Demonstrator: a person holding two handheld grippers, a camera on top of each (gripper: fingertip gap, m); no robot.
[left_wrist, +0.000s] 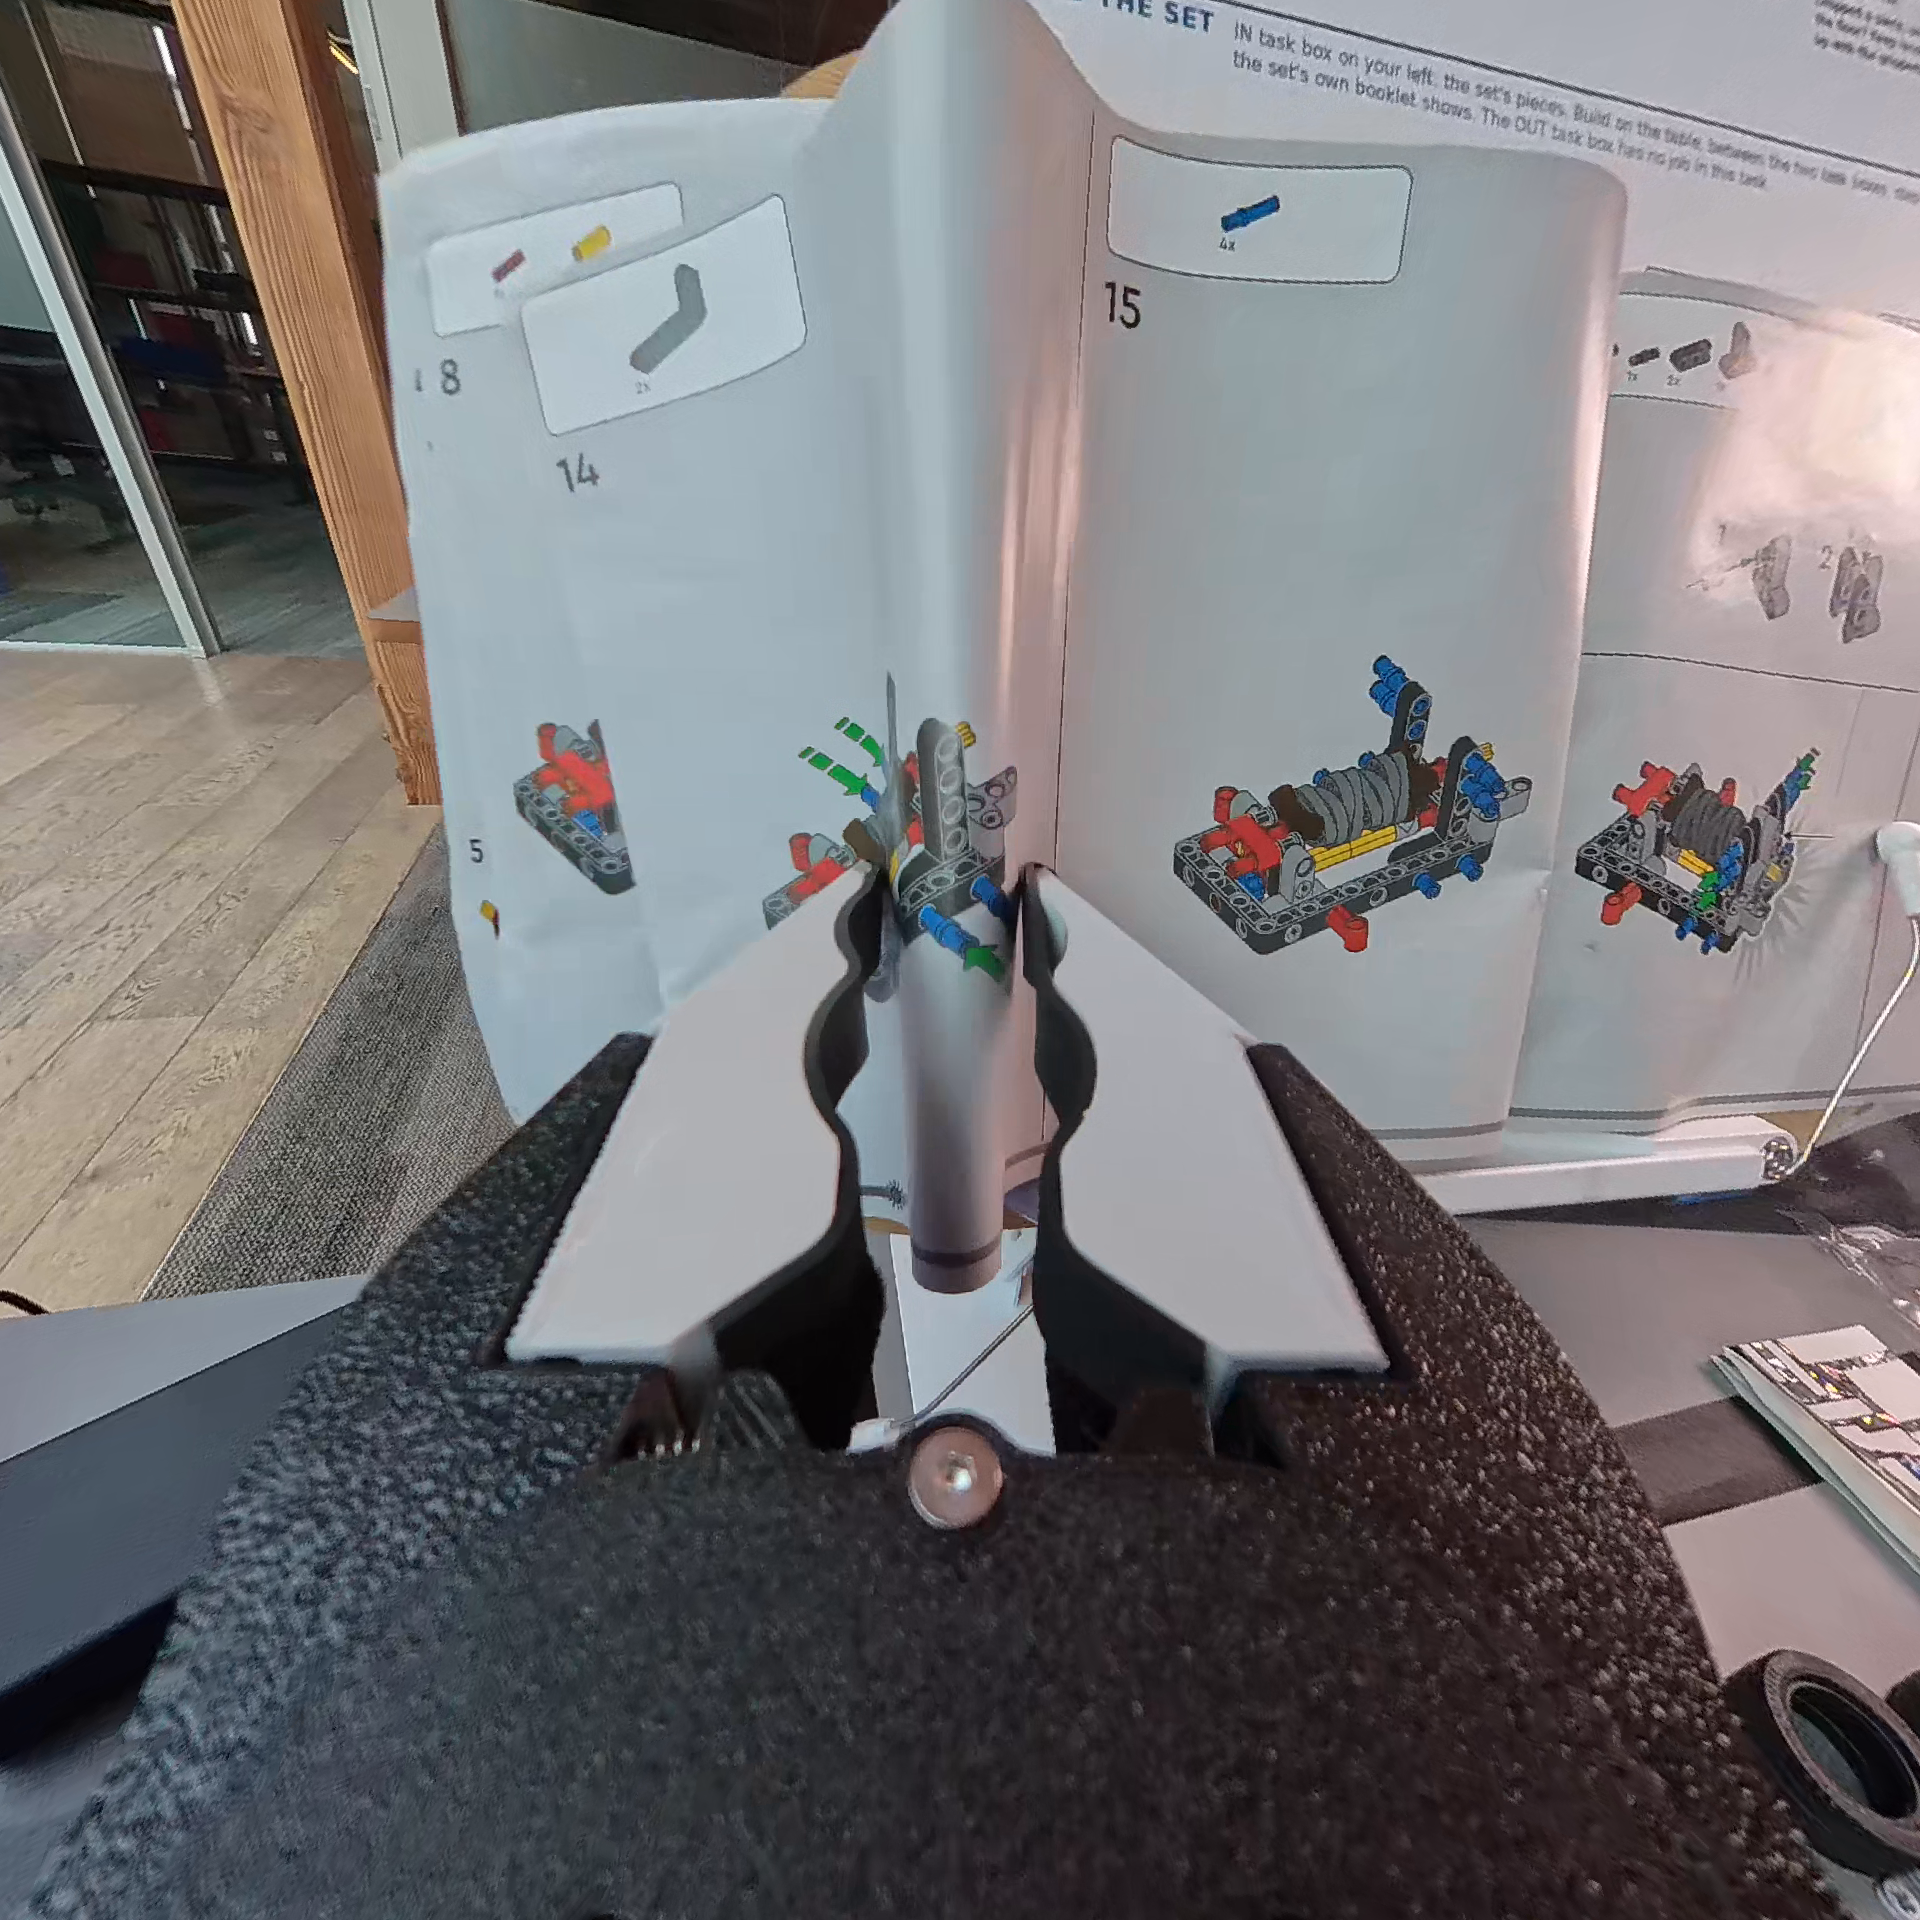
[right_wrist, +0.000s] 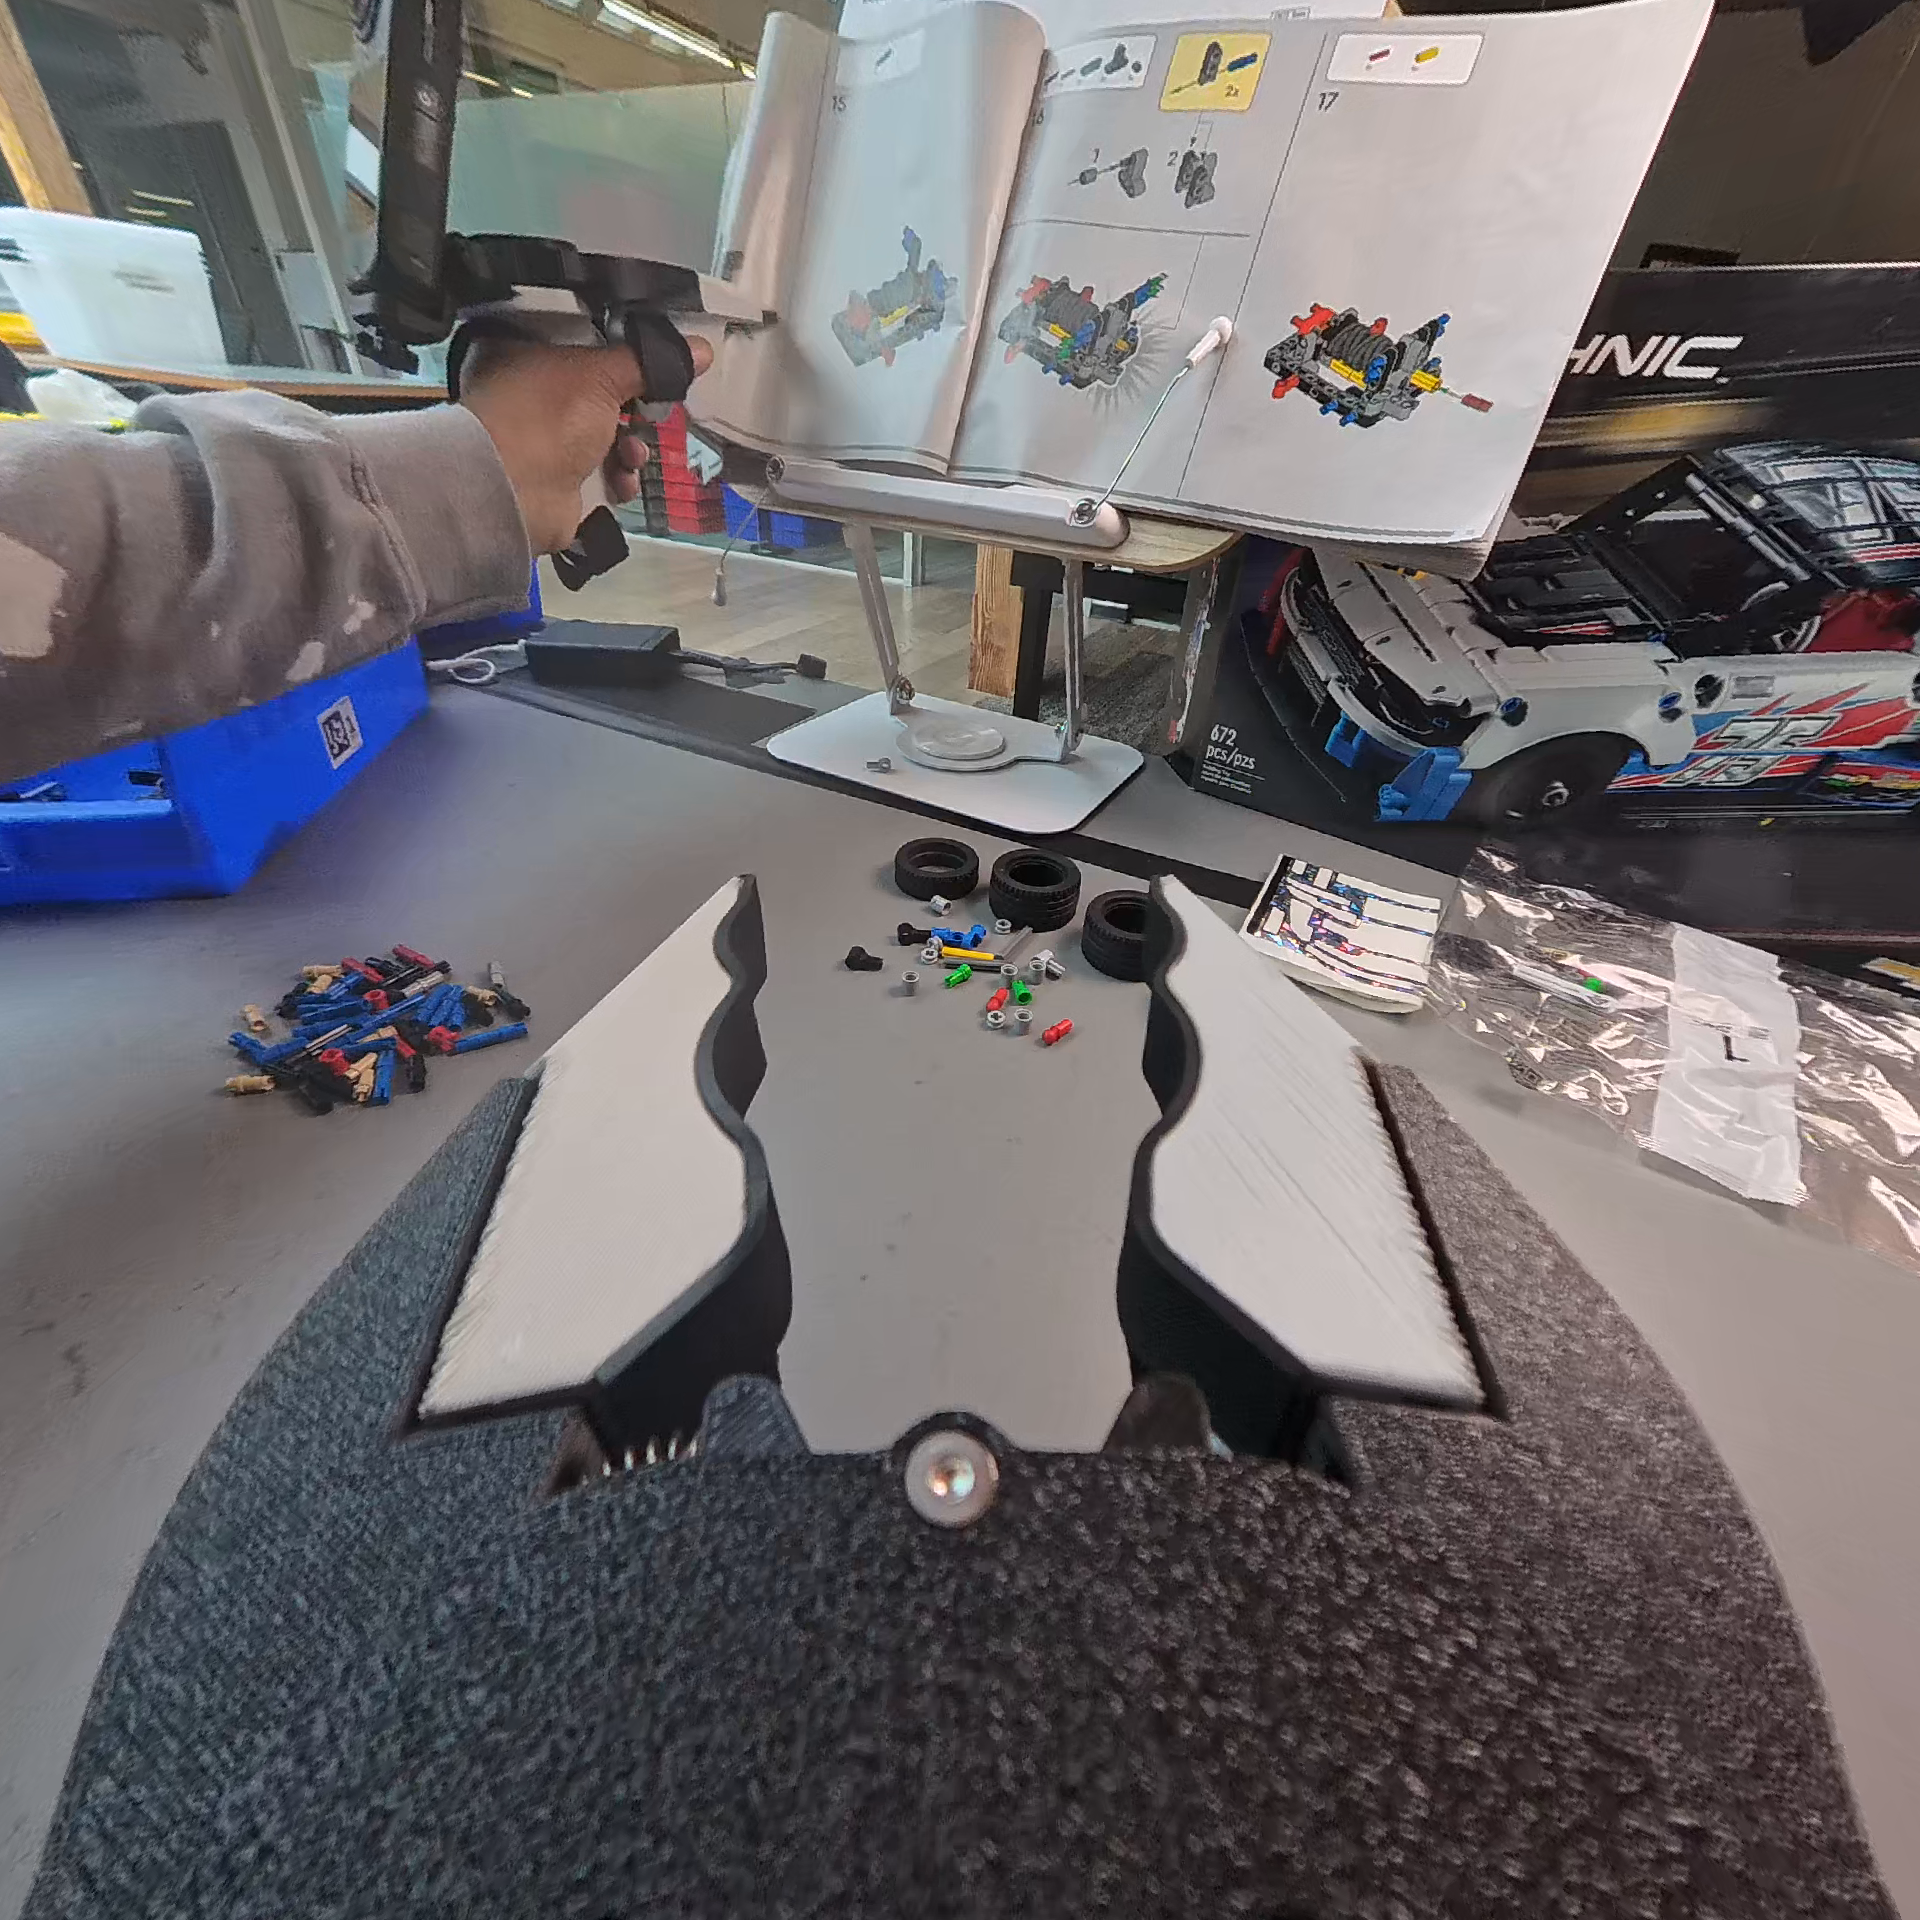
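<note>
An open instruction booklet (left_wrist: 1320, 499) stands on a silver stand (right_wrist: 951, 511). My left gripper (left_wrist: 948, 883) is shut on a curled page (left_wrist: 935, 395) of it, with the page's fold pinched between the fingers. The right wrist view shows that gripper (right_wrist: 675, 301), in a person's hand (right_wrist: 561, 426), at the booklet's (right_wrist: 1247, 260) left pages. My right gripper (right_wrist: 953, 889) is open and empty above the grey table (right_wrist: 644, 883). Small loose pins and bushes (right_wrist: 977, 971) and three black tyres (right_wrist: 935, 868) lie just beyond its fingertips.
A pile of blue, black, red and tan pins (right_wrist: 379, 1023) lies at the left. A blue bin (right_wrist: 208, 790) sits farther left. A sticker sheet (right_wrist: 1340, 935), a clear plastic bag (right_wrist: 1662, 1060) and the set's box (right_wrist: 1558, 675) are at the right. A wire page holder (right_wrist: 1153, 416) presses the right-hand pages. Tip to tip, the grippers are about 45 cm apart.
</note>
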